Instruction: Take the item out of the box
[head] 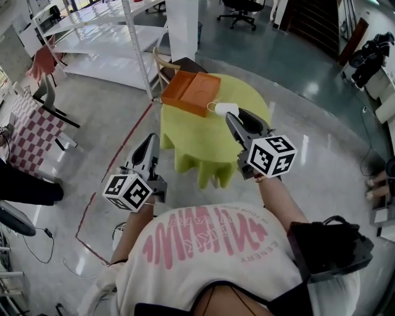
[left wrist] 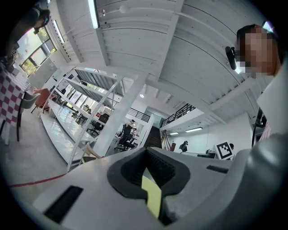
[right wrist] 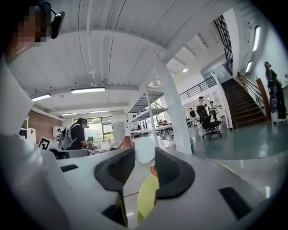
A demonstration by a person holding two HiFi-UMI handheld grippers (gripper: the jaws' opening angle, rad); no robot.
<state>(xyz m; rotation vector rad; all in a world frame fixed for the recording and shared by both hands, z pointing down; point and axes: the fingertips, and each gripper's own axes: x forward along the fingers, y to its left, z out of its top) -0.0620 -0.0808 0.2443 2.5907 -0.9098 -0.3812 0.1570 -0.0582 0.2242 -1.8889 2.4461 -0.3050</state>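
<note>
r gripper (head: 229, 116) out over the table (head: 185, 145). jaws part-way closed on the item (head: 226, 110), a small white block. in the r gripper view it sits betw the pad tips and both pads look to be on it. item is clear of the orange box (head: 191, 91), just beside its near-right corner. can't tell if it's lifted or resting on the cloth. thin white cable (head: 213, 106) loops from the item back toward the box.

l gripper (head: 150, 138) low by the table's left side, over the floor (head: 105, 111). jaws closed tip to tip, nothing in them. only a sliver of green cloth shows thru the gap.

risks (my read):
- cable: if it's snagged on the box, pulling the item away could drag or tip the box. box looks light and the l gripper isn't bracing it.
- grip is at the very tips on a smooth, rounded thing. a quick swing or a cable tug could twist it out.
- box sits toward the far edge, so a drag that way might take it off the table.
- loose cloth could slide w/ anything pulled across it.

surface / room:
- small round table, yellow-green cloth hanging in folds. only the box, item and cable on it.
- floor is glossy grey, w/ a red tape line (head: 126, 145) running past the table's left.
- wooden chair (head: 162, 66) behind the table, next to a white column.
- white shelving racks (head: 105, 31) upper left, checked-cloth table (head: 28, 133) far left.
- office chair (head: 239, 11) and stairs (head: 318, 18) at top.
- open hall. a few people far off in both gripper views.
</note>
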